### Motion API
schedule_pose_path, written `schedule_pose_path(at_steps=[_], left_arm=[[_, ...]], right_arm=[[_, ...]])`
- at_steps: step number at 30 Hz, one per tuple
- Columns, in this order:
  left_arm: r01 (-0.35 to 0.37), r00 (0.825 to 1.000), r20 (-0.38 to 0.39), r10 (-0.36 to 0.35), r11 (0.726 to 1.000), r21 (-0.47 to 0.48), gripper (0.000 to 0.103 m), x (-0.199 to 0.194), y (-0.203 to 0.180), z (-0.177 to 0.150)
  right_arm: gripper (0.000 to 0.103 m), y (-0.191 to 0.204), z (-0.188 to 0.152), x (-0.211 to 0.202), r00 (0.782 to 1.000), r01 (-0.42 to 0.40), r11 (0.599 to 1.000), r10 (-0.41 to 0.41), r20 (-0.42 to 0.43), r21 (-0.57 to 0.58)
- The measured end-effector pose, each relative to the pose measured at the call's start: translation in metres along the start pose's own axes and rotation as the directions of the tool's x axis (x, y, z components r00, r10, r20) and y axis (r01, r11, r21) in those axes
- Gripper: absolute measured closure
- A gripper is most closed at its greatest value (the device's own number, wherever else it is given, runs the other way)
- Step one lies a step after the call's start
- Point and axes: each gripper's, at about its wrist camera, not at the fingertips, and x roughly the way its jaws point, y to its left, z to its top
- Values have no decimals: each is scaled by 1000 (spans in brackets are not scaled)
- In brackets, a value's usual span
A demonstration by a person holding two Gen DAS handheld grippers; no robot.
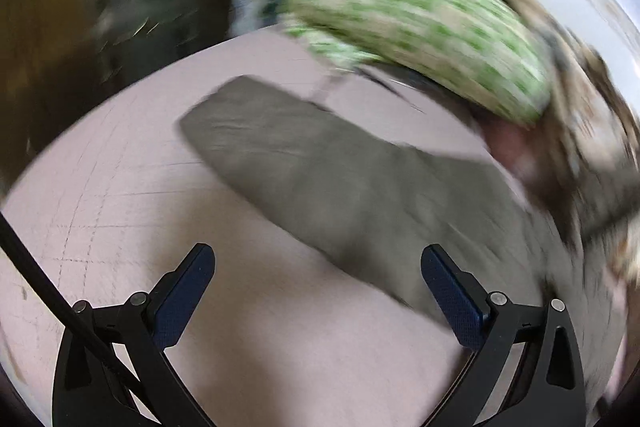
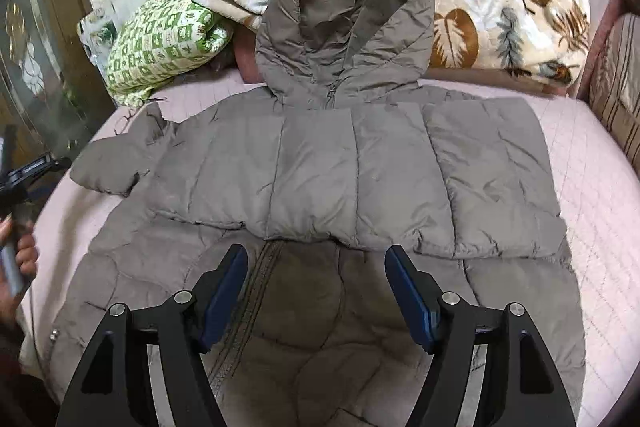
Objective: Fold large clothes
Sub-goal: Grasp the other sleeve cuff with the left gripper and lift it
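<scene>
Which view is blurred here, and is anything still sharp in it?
Left wrist view: heavy motion smear across the green pillow and grey jacket sleeve; only the left gripper is crisp. Right wrist view: sharp, even light on the jacket, fisheye bending at the edges.

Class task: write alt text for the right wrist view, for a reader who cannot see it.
A grey-brown hooded puffer jacket lies on a pink bed cover, one sleeve folded across its chest. The right gripper hangs above it, open and empty. A green patterned pillow and leaf-print blanket are piled behind the hood.
</scene>
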Motion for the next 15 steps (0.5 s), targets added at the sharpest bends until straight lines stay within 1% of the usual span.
schedule_pose_path(at_steps=[1,2,3,4,7,8,10,11,13,15], left_arm=[[11,1000,-21,-13,998,-63,10,11,20,9],[39,998,-44,-45,990,-132,19,22,42,17],[65,996,-55,-76,981,-182,25,30,56,22],[106,990,-59,-124,961,-256,26,41,76,27],[151,982,-49,-181,919,-363,29,62,105,35],[170,979,-40,-200,905,-389,30,69,112,37],[190,977,-14,-214,891,-411,31,79,116,40],[198,977,5,-215,891,-409,31,83,116,44],[208,975,17,-220,890,-407,31,92,114,54],[227,972,39,-232,882,-413,31,100,113,60]], right_arm=[[28,0,-1,-1,1000,2,1000,-2,0,1],[28,-1,-1,-2,1000,7,1000,-7,2,2],[28,1,-1,-2,1000,7,1000,-7,3,2],[28,0,-1,-2,1000,5,1000,-5,3,3],[28,1,-2,-1,1000,2,1000,-2,6,9],[28,0,-3,-1,1000,-1,1000,1,4,8],[28,3,-3,4,1000,-3,1000,3,3,9],[28,3,-4,6,1000,-8,1000,8,-3,7],[28,5,-4,11,1000,-7,1000,7,-14,9],[28,5,-4,16,1000,-17,1000,17,-24,10]])
